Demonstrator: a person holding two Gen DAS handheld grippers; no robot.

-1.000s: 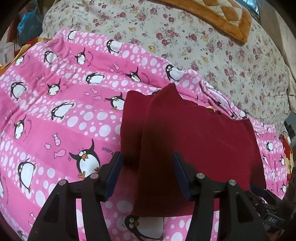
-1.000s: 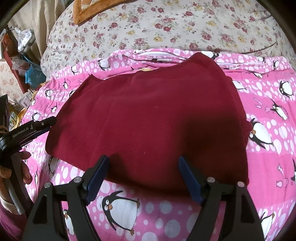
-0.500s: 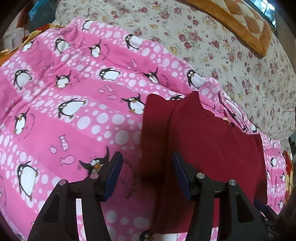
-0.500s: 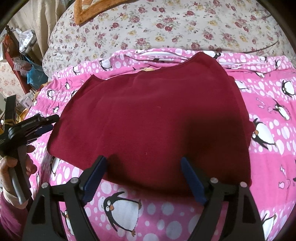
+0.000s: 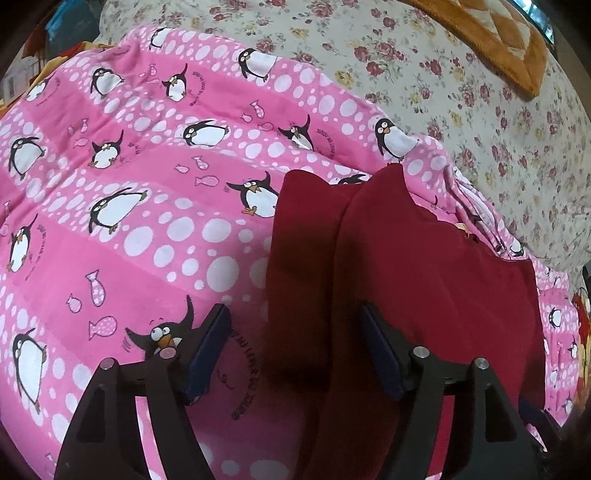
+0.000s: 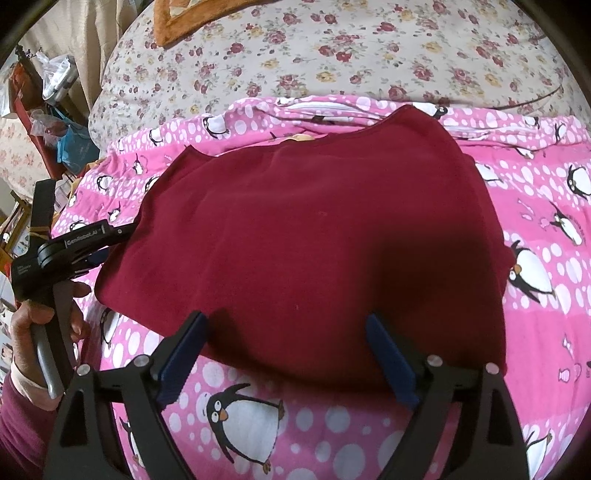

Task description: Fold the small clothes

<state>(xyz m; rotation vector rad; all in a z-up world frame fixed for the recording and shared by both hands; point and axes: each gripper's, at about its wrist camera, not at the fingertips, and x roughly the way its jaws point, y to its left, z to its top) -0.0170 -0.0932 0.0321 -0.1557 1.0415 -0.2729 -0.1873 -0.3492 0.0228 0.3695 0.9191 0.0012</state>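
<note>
A dark red garment point(image 6: 314, 236) lies spread flat on the pink penguin blanket point(image 6: 546, 325). In the left wrist view it point(image 5: 424, 295) fills the lower right, with a fold line running down its left part. My left gripper point(image 5: 295, 350) is open and empty, its jaws astride the garment's left edge. It also shows in the right wrist view point(image 6: 99, 240) at the garment's left edge, held by a hand. My right gripper point(image 6: 288, 354) is open and empty over the garment's near hem.
A floral bedspread point(image 6: 332, 48) lies beyond the blanket, with an orange quilted mat point(image 5: 498, 33) on it. Cluttered bags and boxes point(image 6: 48, 110) stand at the left of the bed.
My left gripper has moved left and back off the garment's middle toward its left edge. The right gripper has drawn back slightly toward the near hem. Both stay open.
</note>
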